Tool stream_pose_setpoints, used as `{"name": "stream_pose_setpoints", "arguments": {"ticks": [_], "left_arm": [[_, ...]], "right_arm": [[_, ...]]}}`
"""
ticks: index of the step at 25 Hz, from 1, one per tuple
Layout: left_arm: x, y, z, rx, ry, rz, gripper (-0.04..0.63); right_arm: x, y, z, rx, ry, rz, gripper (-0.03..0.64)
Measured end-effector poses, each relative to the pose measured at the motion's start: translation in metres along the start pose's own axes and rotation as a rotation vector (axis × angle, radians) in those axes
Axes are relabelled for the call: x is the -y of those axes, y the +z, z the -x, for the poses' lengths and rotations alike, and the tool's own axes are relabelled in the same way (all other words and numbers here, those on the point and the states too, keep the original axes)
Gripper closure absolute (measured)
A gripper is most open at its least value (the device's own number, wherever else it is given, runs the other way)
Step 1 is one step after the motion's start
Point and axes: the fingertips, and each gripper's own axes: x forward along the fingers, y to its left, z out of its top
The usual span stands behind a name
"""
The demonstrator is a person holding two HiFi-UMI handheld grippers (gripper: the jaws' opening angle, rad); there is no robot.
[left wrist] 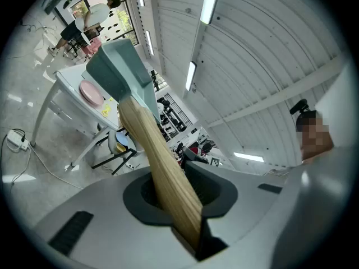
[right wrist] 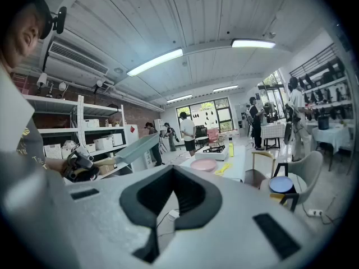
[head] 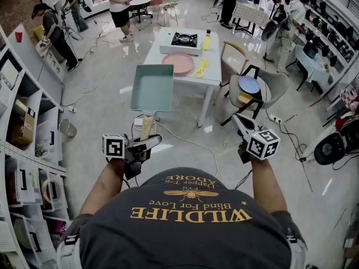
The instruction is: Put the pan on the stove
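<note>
The left gripper (left wrist: pixel 186 224) is clamped on the pan's wooden handle (left wrist: pixel 160 161), which its own view shows up close. Only the head view shows the pan (head: pixel 152 87) held out ahead over the floor, short of the table (head: pixel 212 75) and stove (head: pixel 184 39). The right gripper (right wrist: pixel 150 244) has its jaws together, empty.

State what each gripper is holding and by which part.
Left hand-held gripper clamps the teal rectangular pan by its wooden handle; right hand-held gripper holds nothing.
</note>
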Motion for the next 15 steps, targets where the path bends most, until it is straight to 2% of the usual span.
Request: {"name": "stream_pose_setpoints", "arguments": {"ticks": [6, 11, 15], "left_arm": [[-0.002, -0.001, -0.006, 0.0, 0.005, -0.017, 0.517], [0.006, 0.001, -0.021, 0.012, 0.001, 0.01, 0.517], [0.005, -0.004, -0.037, 0.003, 0.036, -0.014, 0.517]], "right_arm": [[0.006, 0.001, 0.003, -0.005, 0.007, 0.002, 0.618], [0.019, 0.006, 0.008, 0.007, 0.011, -0.016, 0.617], [0.038, 0.006, 0.022, 0.018, 0.017, -0.035, 0.617]]}}
